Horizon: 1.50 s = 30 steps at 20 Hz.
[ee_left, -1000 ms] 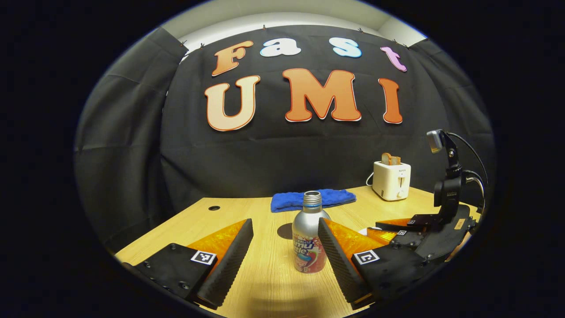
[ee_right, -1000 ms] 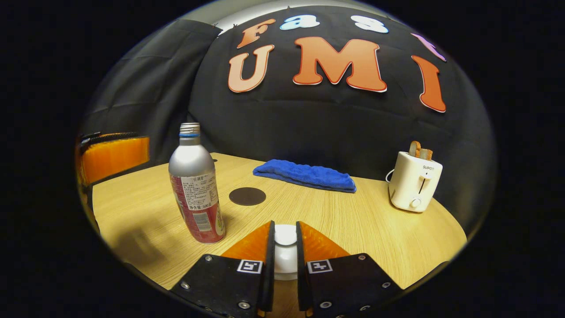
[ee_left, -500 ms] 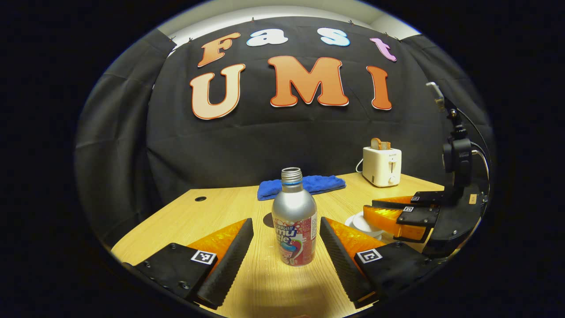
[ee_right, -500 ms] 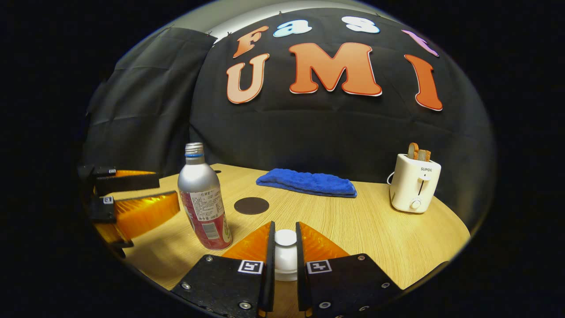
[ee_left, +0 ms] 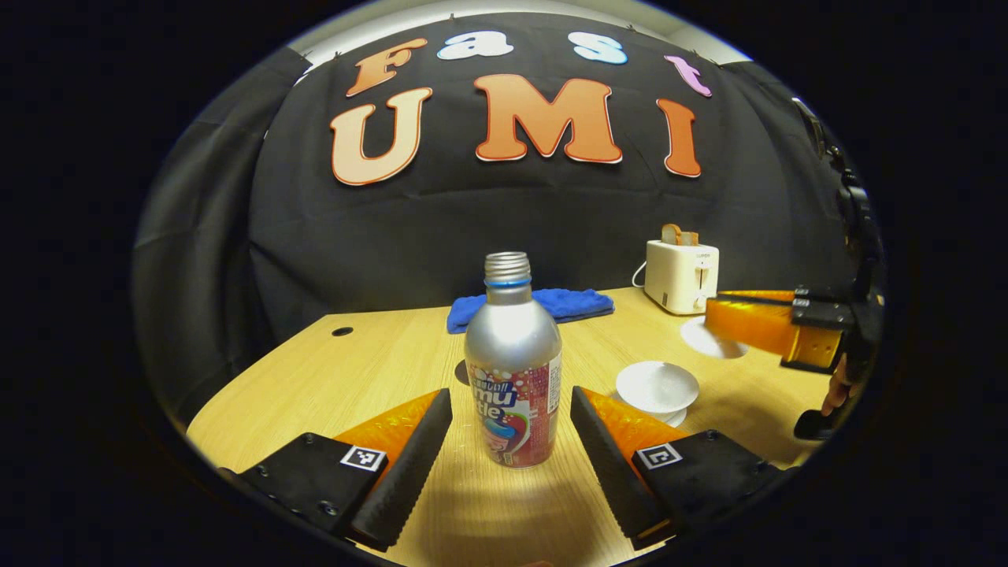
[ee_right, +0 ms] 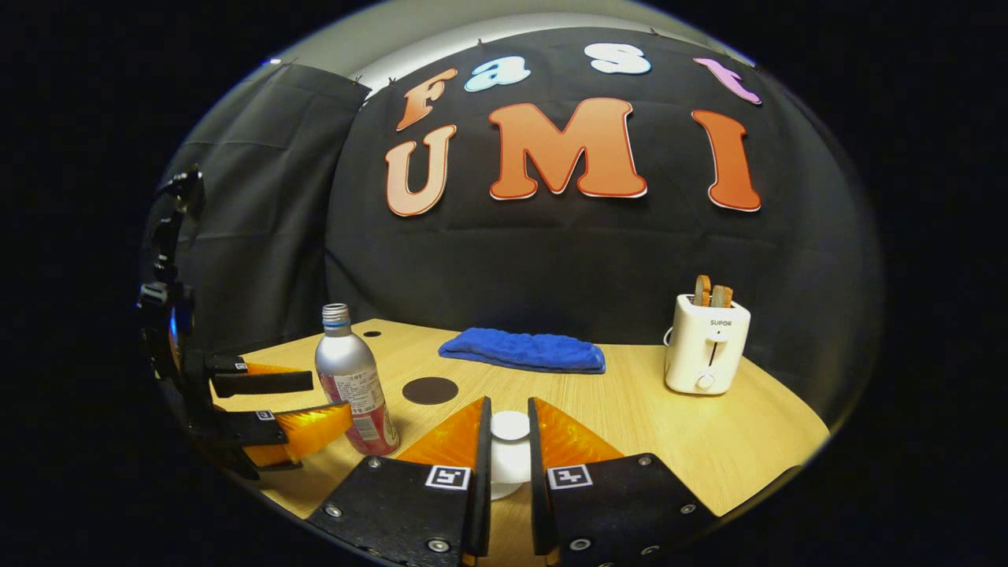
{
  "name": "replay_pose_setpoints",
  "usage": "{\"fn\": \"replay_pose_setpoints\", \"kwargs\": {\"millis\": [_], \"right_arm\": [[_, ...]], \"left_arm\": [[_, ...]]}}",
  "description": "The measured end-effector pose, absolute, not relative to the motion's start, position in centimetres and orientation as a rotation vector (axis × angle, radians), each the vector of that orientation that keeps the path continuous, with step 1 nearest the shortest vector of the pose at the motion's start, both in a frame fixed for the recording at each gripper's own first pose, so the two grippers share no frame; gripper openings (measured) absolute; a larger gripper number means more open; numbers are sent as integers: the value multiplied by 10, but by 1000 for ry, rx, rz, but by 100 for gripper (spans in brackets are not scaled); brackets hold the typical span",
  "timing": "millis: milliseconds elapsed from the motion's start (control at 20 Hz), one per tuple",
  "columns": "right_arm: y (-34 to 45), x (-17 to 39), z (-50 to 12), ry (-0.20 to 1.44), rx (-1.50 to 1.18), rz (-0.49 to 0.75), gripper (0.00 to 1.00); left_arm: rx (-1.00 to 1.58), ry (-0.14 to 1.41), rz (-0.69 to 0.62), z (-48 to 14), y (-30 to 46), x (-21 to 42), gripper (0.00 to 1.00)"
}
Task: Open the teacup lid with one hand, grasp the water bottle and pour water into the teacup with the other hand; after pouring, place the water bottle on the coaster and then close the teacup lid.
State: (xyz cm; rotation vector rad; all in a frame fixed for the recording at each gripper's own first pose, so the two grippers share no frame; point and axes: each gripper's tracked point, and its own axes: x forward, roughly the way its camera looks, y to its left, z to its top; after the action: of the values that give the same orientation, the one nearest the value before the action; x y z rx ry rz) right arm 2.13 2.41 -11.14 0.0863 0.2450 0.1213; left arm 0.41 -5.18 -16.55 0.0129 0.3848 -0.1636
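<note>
A silver water bottle [ee_left: 512,370] with a red label and no cap stands upright on the table. My left gripper [ee_left: 510,402] is open, its fingers flanking the bottle's lower half without touching it. The white teacup [ee_left: 657,387] sits uncovered on its saucer just right of the bottle. In the left gripper view, my right gripper [ee_left: 756,323] holds the white lid [ee_left: 713,339] in the air beyond the cup. In the right gripper view, my right gripper [ee_right: 509,405] is shut on the lid's knob [ee_right: 509,427]. The dark round coaster [ee_right: 430,390] lies behind the bottle [ee_right: 350,386].
A folded blue towel [ee_left: 529,305] lies at the back of the wooden table [ee_left: 378,370]. A white toaster [ee_left: 682,276] holding bread stands at the back right. A small cable hole [ee_left: 342,331] is at the back left. A hand [ee_left: 835,386] holds the right gripper.
My right gripper has lifted the lid off the teacup, up and away to the right. My left gripper has moved in until its open fingers flank the bottle.
</note>
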Motion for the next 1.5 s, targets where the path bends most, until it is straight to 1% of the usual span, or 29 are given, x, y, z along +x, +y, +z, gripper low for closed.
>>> {"fn": "replay_pose_setpoints", "kwargs": {"millis": [450, 500, 550, 600, 700, 750, 850, 900, 950, 1000, 1100, 1150, 1200, 1250, 1300, 1350, 1400, 1450, 1500], "right_arm": [[-13, 6, -97, 212, 72, 54, 22], [-16, 5, -96, 211, 67, 50, 22], [-20, 4, -96, 208, 62, 47, 22], [-23, 2, -95, 205, 59, 43, 22], [-28, -1, -97, 209, 57, 39, 22], [-30, -3, -98, 211, 56, 36, 22], [-34, -4, -99, 212, 57, 32, 22], [-37, -4, -100, 212, 59, 26, 22], [-39, -4, -101, 213, 63, 24, 22], [-41, -3, -101, 213, 70, 26, 22], [-43, -4, -98, 208, 74, 26, 22], [-48, -4, -97, 203, 67, 19, 22], [-52, -5, -96, 200, 59, 13, 21], [-56, -5, -96, 196, 59, 3, 21], [-59, -5, -96, 196, 67, 1, 21], [-61, -6, -98, 197, 76, -3, 22], [-64, -6, -99, 198, 77, -9, 22], [-68, -7, -99, 199, 75, -17, 22], [-72, -7, -100, 200, 69, -23, 22]], "left_arm": [[-18, 476, -133, -195, -53, 25, 100], [-21, 478, -134, -197, -55, 28, 94], [-21, 484, -128, -198, -55, 30, 94], [-22, 487, -123, -201, -56, 32, 98], [-28, 480, -110, -198, -54, 36, 91], [-21, 483, -113, -199, -55, 37, 84], [-5, 482, -111, -198, -55, 37, 83], [14, 477, -105, -197, -53, 39, 86], [41, 475, -94, -193, -49, 40, 82], [62, 474, -87, -193, -46, 43, 86], [116, 480, -79, -192, -42, 43, 86], [150, 477, -78, -191, -41, 42, 82], [183, 474, -74, -190, -38, 42, 88], [215, 469, -69, -188, -34, 45, 80], [243, 466, -64, -186, -31, 47, 84], [274, 461, -59, -182, -25, 51, 80], [311, 459, -50, -180, -21, 54, 80], [354, 452, -42, -178, -18, 59, 84], [402, 444, -35, -175, -15, 58, 84]]}}
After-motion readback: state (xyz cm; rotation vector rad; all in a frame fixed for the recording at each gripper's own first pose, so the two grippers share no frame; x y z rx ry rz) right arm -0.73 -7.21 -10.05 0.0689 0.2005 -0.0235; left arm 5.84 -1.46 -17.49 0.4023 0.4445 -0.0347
